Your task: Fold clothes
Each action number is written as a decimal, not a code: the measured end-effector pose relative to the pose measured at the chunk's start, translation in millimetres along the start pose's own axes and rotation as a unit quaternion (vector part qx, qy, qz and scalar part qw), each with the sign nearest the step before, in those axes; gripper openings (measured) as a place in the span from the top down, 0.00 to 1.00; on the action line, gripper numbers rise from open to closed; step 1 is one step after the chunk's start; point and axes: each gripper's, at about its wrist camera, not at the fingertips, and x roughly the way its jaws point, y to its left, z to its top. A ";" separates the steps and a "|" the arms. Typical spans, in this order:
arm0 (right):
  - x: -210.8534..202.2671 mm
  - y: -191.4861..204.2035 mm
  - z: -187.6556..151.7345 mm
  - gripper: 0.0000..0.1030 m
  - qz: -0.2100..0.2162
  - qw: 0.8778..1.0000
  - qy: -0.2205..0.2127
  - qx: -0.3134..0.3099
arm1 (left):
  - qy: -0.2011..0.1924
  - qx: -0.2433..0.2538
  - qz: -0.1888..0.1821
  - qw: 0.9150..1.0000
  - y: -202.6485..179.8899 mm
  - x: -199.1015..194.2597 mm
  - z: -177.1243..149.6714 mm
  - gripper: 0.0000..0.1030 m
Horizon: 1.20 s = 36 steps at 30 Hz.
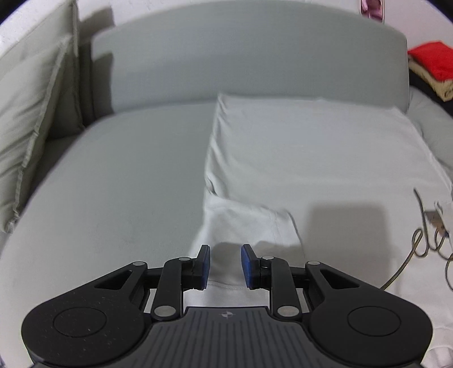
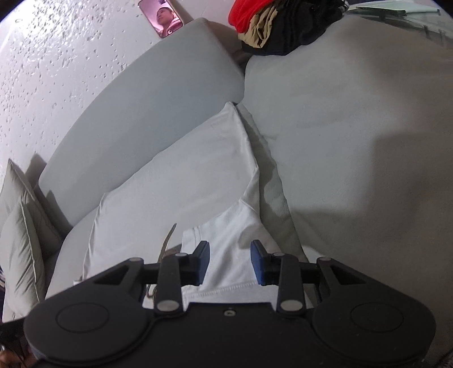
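Observation:
A white T-shirt [image 1: 311, 147] lies spread flat on the grey sofa seat [image 1: 119, 175], with a dark printed script [image 1: 424, 240] near its right edge. In the left wrist view, its left sleeve [image 1: 246, 223] lies just ahead of and under my left gripper [image 1: 225, 264], whose blue pads stand a little apart over the cloth without pinching it. In the right wrist view, the other sleeve [image 2: 235, 226] runs between the blue pads of my right gripper [image 2: 230, 261]. There too a gap shows, and the cloth lies flat beneath.
A pile of red, tan and black clothes [image 2: 271, 25] sits on the sofa's right arm [image 2: 354, 127]. A pale cushion [image 1: 28, 113] leans at the left end. The backrest [image 1: 240, 62] runs behind. A phone [image 2: 162, 18] leans on the wall.

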 end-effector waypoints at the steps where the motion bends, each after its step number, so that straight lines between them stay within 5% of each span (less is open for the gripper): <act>1: 5.4 1.0 -0.3 0.69 -0.012 1.000 0.008 -0.004 | 0.023 0.001 -0.002 1.000 -1.7 9.7 -1.2 0.77; 6: 12.2 3.7 -2.0 0.71 -0.047 0.999 0.021 -0.018 | 0.001 0.007 -0.004 1.000 -8.0 0.4 5.8 0.81; 9: 12.5 1.9 -1.4 0.69 -0.038 0.999 0.012 -0.008 | -0.021 0.009 -0.002 1.000 -11.4 -2.4 6.8 0.73; 11: 20.0 -0.4 -3.4 0.68 -0.044 0.999 0.019 -0.011 | 0.033 0.000 0.008 0.999 -12.5 15.2 5.8 0.73; 18: -16.8 4.7 -9.2 0.70 -0.047 0.999 0.006 -0.002 | 0.023 -0.006 0.001 1.000 -21.8 -28.8 -16.0 0.75; 21: -19.9 -2.4 -25.7 0.66 -0.076 0.996 0.056 -0.004 | 0.048 -0.007 0.009 0.999 -27.1 -39.8 -37.9 0.75; 27: -63.5 -14.2 -52.3 0.63 -0.111 0.990 0.083 0.003 | 0.069 0.030 -0.021 0.997 -43.8 -79.9 -71.2 0.76; 36: -98.9 9.5 -61.6 0.62 -0.068 0.996 0.055 -0.017 | 0.034 0.044 -0.023 0.998 -61.7 -118.7 -90.0 0.71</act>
